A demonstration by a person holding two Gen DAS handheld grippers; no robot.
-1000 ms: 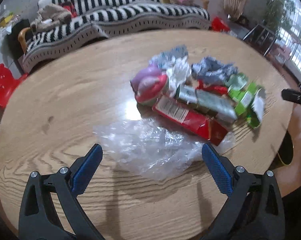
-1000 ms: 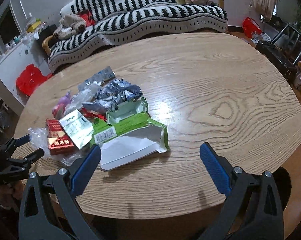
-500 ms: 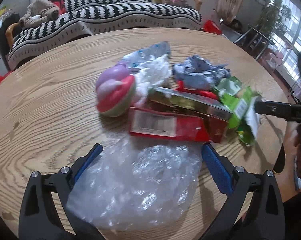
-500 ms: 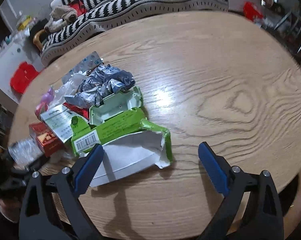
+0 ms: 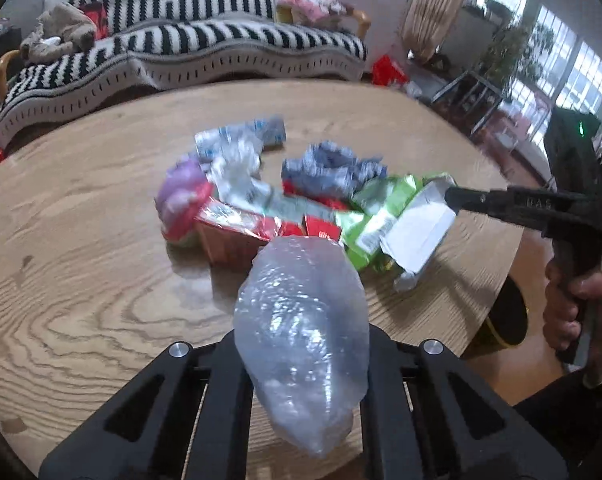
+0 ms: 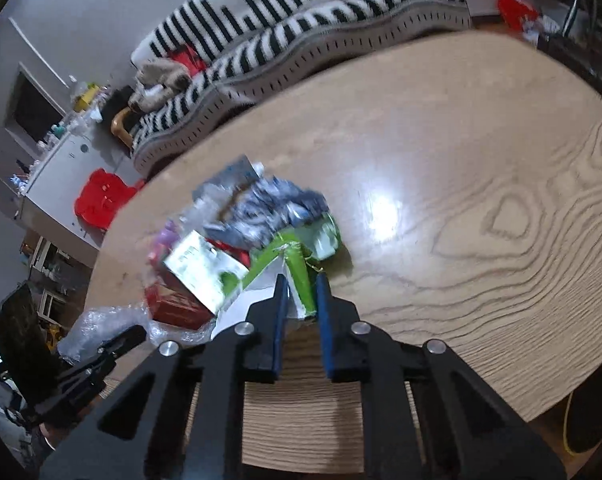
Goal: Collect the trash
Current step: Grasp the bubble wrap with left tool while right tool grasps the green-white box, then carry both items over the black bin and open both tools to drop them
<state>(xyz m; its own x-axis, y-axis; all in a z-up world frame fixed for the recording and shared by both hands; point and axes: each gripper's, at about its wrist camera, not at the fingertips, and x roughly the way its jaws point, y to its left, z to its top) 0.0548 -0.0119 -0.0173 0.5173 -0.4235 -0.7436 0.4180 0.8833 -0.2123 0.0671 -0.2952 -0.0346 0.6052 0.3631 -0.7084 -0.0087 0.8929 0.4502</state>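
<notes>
I see the wooden surface (image 5: 81,248) with the trash pile (image 5: 269,196) near its middle. My left claw (image 5: 301,344) has just closed on the clear bag (image 5: 301,320), which bunches up between its jaws on my side of the pile. My right claw (image 6: 301,296) has just closed on the torn green wrapper (image 6: 297,264) at the pile's right edge, blue pads (image 6: 279,312) pinching it.
</notes>
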